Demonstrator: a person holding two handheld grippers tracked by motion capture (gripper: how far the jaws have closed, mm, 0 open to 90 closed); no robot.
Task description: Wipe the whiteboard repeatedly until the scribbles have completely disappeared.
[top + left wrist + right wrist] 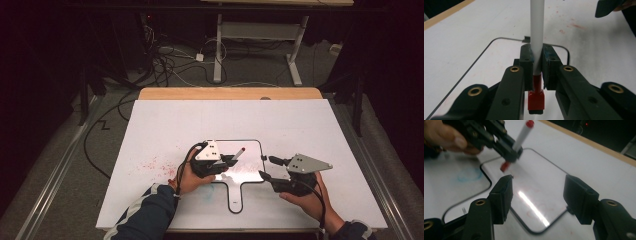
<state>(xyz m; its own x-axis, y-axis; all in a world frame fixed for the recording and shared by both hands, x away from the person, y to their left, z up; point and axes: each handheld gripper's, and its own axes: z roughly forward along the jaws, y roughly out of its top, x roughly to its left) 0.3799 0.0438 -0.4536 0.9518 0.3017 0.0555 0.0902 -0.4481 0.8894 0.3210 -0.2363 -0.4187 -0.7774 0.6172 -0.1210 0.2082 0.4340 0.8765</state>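
**Marker pinched in your left gripper, right gripper wide over the board**

Your left gripper (227,162) has its jaws closed on a white marker (536,37). In the left gripper view the pads squeeze the barrel just above its red section, and the red cap end (535,100) pokes out below the jaws toward the camera. In the high view the marker slants up and to the right from the jaws, its far tip dark red.

Your right gripper (265,167) stands with its jaws well apart and nothing between them. It sits just off the right edge of the small whiteboard (250,150), jaws pointing left toward it. In the right gripper view the glossy board surface lies between the two pads (503,195), with the left gripper and marker beyond, above the board's far left corner.

The whiteboard is a black-rimmed, rounded paddle with its handle (236,197) pointing toward you. It lies on a white sheet (300,125) covering the table. Red smudges (157,164) mark the sheet left of your left hand (192,177); a faint blue scribble lies near the handle.

Open sheet runs wide behind the board and to both sides. The table's wooden far edge (230,93) shows past the sheet.
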